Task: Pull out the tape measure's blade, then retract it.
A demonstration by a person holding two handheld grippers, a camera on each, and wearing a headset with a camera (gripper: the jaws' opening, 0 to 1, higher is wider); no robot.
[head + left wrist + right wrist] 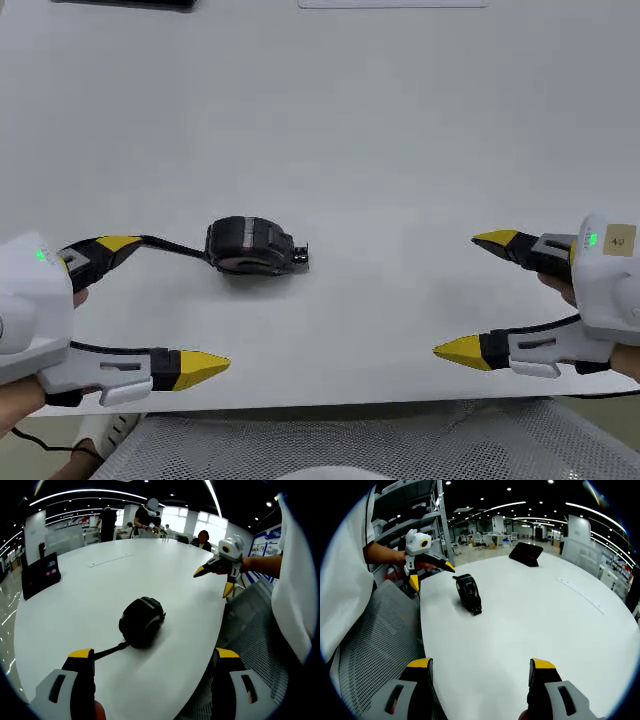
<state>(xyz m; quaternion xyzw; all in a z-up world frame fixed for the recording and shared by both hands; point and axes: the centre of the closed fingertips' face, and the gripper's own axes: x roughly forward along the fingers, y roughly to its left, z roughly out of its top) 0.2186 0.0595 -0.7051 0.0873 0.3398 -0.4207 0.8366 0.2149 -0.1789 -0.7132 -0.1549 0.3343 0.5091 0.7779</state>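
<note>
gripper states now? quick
Left gripper: open, nothing clamped; the strap of the tape measure ends by one jaw.
Right gripper: open, empty.

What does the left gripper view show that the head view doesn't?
Left gripper view: people far off and ceiling lights. Head view: the left gripper whole, with its green light, from above. Both: the tape measure lying on the white table, blade in, and the open right gripper.

Your left tool (pixel 180 302) at nine o'clock and right tool (pixel 456 294) at three are white, green-lit, with black, yellow-tipped jaws.
</note>
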